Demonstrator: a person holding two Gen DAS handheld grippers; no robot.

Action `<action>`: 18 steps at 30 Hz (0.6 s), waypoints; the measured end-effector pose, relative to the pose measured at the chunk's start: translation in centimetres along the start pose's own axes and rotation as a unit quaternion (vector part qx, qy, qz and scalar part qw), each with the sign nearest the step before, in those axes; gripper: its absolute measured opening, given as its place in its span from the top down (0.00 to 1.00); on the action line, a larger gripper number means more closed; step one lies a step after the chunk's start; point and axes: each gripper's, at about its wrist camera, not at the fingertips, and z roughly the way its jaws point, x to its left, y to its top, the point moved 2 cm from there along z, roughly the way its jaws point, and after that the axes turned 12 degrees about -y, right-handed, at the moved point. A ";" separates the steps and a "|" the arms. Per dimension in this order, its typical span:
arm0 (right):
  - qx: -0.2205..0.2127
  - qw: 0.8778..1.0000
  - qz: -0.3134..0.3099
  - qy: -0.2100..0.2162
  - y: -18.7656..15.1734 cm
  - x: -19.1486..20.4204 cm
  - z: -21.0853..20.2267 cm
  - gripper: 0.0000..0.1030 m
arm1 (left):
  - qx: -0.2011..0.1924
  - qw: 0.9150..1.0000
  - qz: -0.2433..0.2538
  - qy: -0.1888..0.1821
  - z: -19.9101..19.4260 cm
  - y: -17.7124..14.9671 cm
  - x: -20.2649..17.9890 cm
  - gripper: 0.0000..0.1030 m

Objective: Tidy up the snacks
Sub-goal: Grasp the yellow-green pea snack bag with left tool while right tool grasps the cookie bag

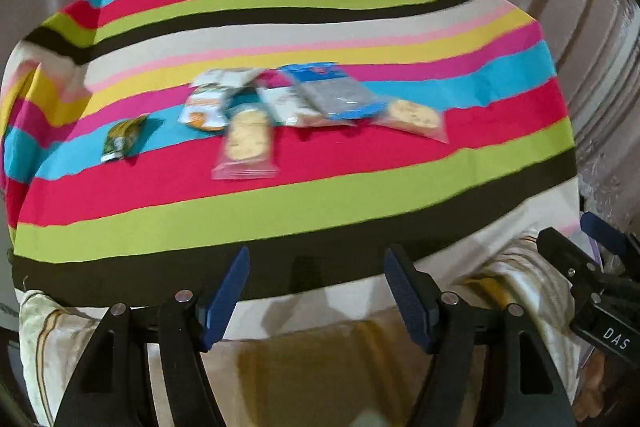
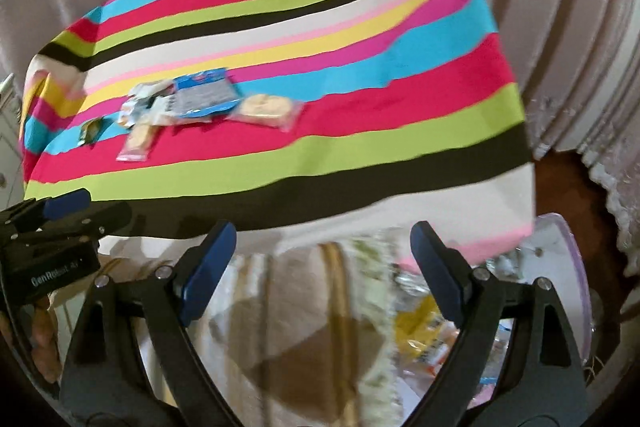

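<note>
Left claw [image 1: 316, 293] gaping wide, gripping nothing; right claw [image 2: 324, 267] equally spread and bare. Both short of the striped bench [image 1: 280, 215], snack pile [image 1: 280, 103] well ahead on the red and blue bands. Straight ahead of left claw, ahead-left of right; left likely nearer. Closest: clear cookie pack [image 1: 246, 143], long axis pointing away from claw. Blurred, crinkly wrappers, overlapping.

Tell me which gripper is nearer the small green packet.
Left. The left gripper sits at the table's near edge, nearly facing the green packet; the right gripper is farther to its right.
</note>
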 end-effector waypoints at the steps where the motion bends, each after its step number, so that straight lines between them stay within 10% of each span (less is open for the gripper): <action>1: 0.003 1.000 -0.005 0.007 0.2 0.7 0.3 0.13 | -0.003 1.000 -0.005 0.002 0.0 0.2 1.0 0.32; 18: 0.002 0.997 -0.073 0.025 5.1 5.5 4.5 0.12 | -0.026 0.993 -0.089 0.066 1.0 6.4 18.3 0.32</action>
